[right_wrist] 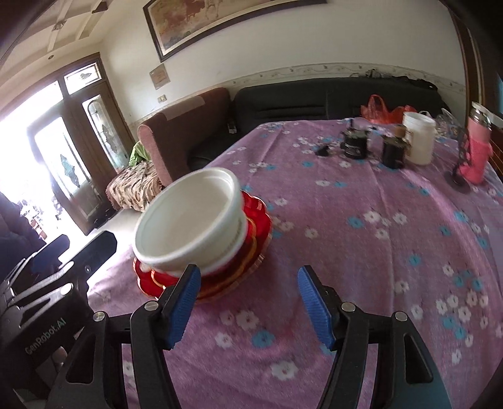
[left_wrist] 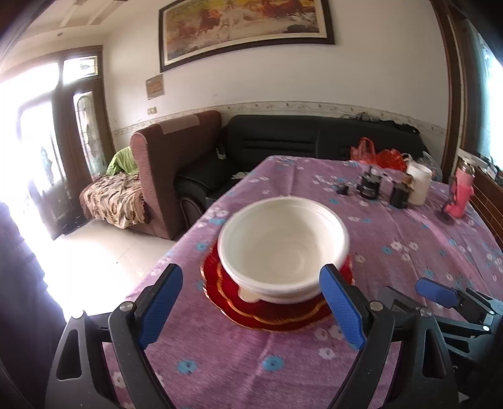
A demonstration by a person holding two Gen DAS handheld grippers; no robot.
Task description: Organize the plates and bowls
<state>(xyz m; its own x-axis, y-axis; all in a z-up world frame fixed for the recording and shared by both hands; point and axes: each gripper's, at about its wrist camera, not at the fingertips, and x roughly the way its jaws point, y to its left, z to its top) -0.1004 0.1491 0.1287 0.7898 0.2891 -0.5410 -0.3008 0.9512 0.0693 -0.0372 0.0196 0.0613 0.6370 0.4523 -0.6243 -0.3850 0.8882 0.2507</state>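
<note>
White bowls (left_wrist: 283, 248), nested in a short stack, sit on a pile of red plates (left_wrist: 276, 311) w/ gold scalloped edging, near the left edge of a table (left_wrist: 408, 251) under a purple flowered cloth. Bowls are round, so no long axis to line up; the rim is broad, the walls plain and matte, likely light foam or plastic. The plates spread wider than the bowl base and show on every side.

The stack lies dead ahead of the left gripper (left_wrist: 251, 302), framed between its blue fingers, neither pad touching: jaws wide, nothing held. Seen from the right gripper (right_wrist: 248, 302), the same bowls (right_wrist: 191, 223) and plates (right_wrist: 251, 226) lie ahead and off to the left, its left finger just short of the plate pile; jaws at a middling gap and opening, only cloth between them. The left is judged the better placed of the two, already straddling the stack, while the right would need to swing left.

Far right of the table: a white tub (left_wrist: 419, 184), dark jars (left_wrist: 371, 185) and a pink bottle (left_wrist: 460, 195), well apart from the stack. Beyond, a black sofa (left_wrist: 314, 138) & a framed painting (left_wrist: 245, 28).
</note>
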